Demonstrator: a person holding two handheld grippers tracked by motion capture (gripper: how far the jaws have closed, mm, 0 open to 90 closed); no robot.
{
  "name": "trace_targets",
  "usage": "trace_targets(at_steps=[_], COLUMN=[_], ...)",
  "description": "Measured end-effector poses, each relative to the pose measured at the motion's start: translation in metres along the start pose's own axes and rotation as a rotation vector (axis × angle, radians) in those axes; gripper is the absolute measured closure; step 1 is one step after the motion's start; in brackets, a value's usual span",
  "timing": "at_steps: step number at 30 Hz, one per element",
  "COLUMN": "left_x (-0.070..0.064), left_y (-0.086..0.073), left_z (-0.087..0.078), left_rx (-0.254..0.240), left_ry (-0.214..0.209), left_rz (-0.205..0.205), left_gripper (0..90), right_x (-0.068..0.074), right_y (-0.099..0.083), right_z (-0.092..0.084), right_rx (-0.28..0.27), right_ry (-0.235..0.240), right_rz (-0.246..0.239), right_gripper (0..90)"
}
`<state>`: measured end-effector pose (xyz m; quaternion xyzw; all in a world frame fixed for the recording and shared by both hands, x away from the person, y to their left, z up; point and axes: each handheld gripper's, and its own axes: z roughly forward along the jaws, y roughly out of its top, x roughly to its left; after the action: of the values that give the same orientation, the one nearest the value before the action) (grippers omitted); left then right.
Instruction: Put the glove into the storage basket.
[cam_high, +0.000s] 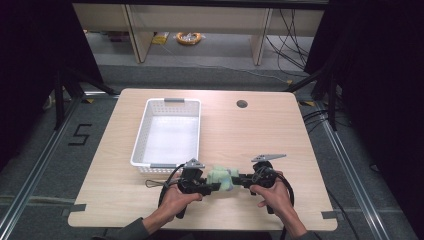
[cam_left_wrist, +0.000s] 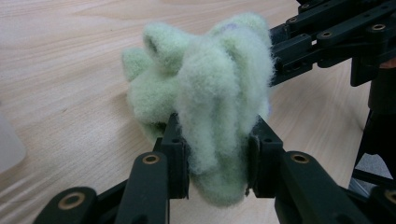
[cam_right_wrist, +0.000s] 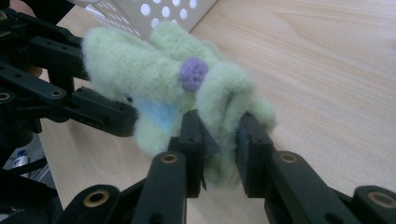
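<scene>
A pale green fuzzy cloth (cam_high: 222, 178), bunched up, hangs between both grippers just above the table's front part. In the left gripper view the cloth (cam_left_wrist: 210, 93) is pinched by my left gripper (cam_left_wrist: 215, 156), shut on one bunched end. In the right gripper view the cloth (cam_right_wrist: 154, 79) shows a small purple dot (cam_right_wrist: 194, 73) and a light blue patch; my right gripper (cam_right_wrist: 220, 149) is shut on its other end. From above, the left gripper (cam_high: 214, 186) comes at the cloth from the left and the right gripper (cam_high: 239, 180) from the right.
A white perforated basket (cam_high: 168, 134) stands on the wooden table (cam_high: 260, 135) just behind and left of the grippers. A round cable hole (cam_high: 242, 104) lies at the back right. The person's hands grip both tools near the front edge.
</scene>
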<state>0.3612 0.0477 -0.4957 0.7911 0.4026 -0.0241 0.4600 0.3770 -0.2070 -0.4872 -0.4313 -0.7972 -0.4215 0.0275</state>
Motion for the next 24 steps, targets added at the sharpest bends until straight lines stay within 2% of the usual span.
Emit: trace_targets(at_steps=[2,7,8,9,14,15,17,20,21,22,24], left_x=[-0.002,-0.004,-0.005,-0.006,-0.008,-0.008,-0.009,-0.012,-0.013,-0.014,-0.015], left_y=[0.0,0.002,0.003,0.002,0.005,0.006,0.008,0.013,0.015,0.017,0.024], left_z=[-0.002,-0.008,-0.009,-0.01,-0.016,-0.017,-0.02,-0.025,-0.026,-0.028,-0.034], left_rx=[0.0,-0.018,-0.02,-0.038,-0.035,-0.038,-0.033,-0.029,-0.029,-0.029,-0.037], left_ry=[0.014,-0.003,0.004,0.005,-0.008,-0.01,-0.016,-0.014,-0.014,-0.008,-0.013], left_rz=[0.0,0.011,0.014,0.006,0.015,0.017,0.024,0.034,0.036,0.044,0.053], left_gripper=[65.6,65.5,65.5,65.5,65.4,65.3,65.3,65.3,65.3,65.3,65.2], right_x=[0.001,0.005,0.006,0.007,0.011,0.012,0.013,0.017,0.021,0.021,0.023], right_y=[0.0,0.002,0.002,0.003,0.005,0.006,0.007,0.009,0.011,0.012,0.016], right_z=[-0.001,-0.004,-0.005,-0.006,-0.009,-0.011,-0.011,-0.015,-0.016,-0.018,-0.02], right_rx=[-0.005,-0.021,-0.021,-0.022,-0.033,-0.035,-0.039,-0.041,-0.042,-0.041,-0.054], right_ry=[0.009,0.015,0.017,0.015,0.023,0.009,0.026,0.022,0.027,0.017,0.026], right_rz=[-0.002,-0.017,-0.013,-0.013,-0.018,-0.019,-0.015,-0.022,-0.004,-0.015,-0.02], right_gripper=[74.6,74.6,74.6,74.6,74.6,74.6,74.6,74.6,74.6,74.6,74.6])
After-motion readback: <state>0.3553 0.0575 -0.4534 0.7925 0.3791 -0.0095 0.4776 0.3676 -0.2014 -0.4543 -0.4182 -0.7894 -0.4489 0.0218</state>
